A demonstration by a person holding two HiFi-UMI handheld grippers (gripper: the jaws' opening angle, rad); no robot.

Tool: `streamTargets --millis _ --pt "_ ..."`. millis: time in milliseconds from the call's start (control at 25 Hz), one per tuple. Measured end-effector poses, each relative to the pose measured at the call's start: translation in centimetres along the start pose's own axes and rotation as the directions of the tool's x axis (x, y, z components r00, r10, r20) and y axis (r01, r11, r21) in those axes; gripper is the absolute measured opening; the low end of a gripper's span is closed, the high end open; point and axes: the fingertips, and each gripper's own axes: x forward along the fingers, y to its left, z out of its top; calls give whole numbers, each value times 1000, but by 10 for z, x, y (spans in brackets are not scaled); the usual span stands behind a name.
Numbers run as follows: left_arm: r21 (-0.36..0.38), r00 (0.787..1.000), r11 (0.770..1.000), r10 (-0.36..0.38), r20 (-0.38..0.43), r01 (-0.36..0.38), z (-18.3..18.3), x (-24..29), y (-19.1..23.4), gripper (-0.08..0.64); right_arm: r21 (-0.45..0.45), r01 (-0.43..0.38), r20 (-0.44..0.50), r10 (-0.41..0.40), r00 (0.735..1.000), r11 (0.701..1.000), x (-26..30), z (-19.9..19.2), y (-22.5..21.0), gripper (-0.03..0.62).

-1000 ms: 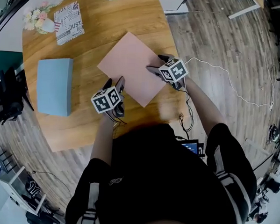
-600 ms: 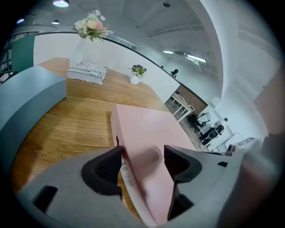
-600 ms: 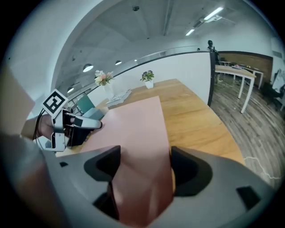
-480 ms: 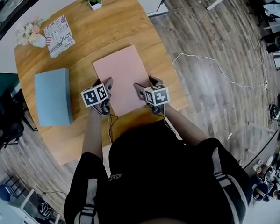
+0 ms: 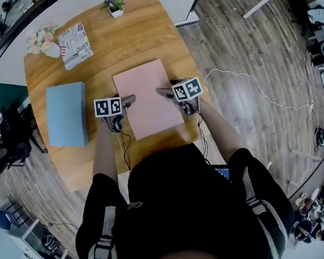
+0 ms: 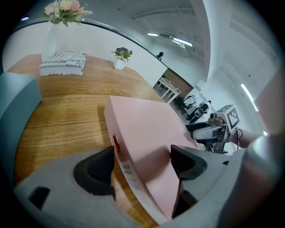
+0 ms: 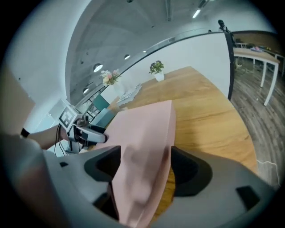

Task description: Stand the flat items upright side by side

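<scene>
Gripping: it was judged that both side edges of the pink book (image 5: 147,98) should be pinched evenly, then tipped up.
Left gripper (image 5: 129,101): jaws had just been opening and were spread about the book's left edge.
Right gripper (image 5: 163,91): jaws were spread about the opposite edge.
Book: laid flat on the table (image 5: 129,38).
Room: bare wood was left towards the blue box (image 5: 67,113); the table's rim was close on the right.

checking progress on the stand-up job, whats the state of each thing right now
pink box: lying flat, not stood up
blue box: lying flat, clear of both grippers
printed book: lying flat
vase: upright
plant pot: upright
left gripper: open, jaws have just been opening, pink box edge between them
right gripper: jaws around the pink box's other edge, grip unclear
</scene>
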Motion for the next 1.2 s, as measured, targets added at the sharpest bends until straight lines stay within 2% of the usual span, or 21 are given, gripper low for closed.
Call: streamTargets --millis 80,200,360,440,600,760,1000,1080,1200 --pt "-8 1000 1000 4 -1 -4 -1 4 -2 386 16 -4 -30 4 1000 1000 12 0 -6 344" --pt "-6 999 1000 26 19 -26 0 5 -3 385 19 13 -21 -12 1000 1000 18 1 -10 339" --pt "78 997 995 57 59 -61 2 1 -8 379 30 37 -3 -37 999 999 17 -5 -7 334" --pt "110 994 991 60 86 -70 12 -2 -13 379 23 52 34 -52 998 998 10 2 -7 333" --pt "206 983 974 62 174 -98 46 -14 -27 383 -33 93 173 -86 981 995 -11 33 1 331" --pt "309 949 936 69 308 -168 90 -32 -44 391 -86 170 327 -133 935 982 -36 67 9 331" --pt "430 891 864 44 452 -261 132 -54 -72 394 -140 293 509 -186 841 946 -73 100 16 330" --pt "452 868 840 42 495 -299 143 -60 -81 397 -150 336 551 -203 809 930 -82 108 18 330" --pt "455 829 818 46 558 -352 159 -69 -90 403 -164 404 606 -231 761 900 -95 122 23 328"
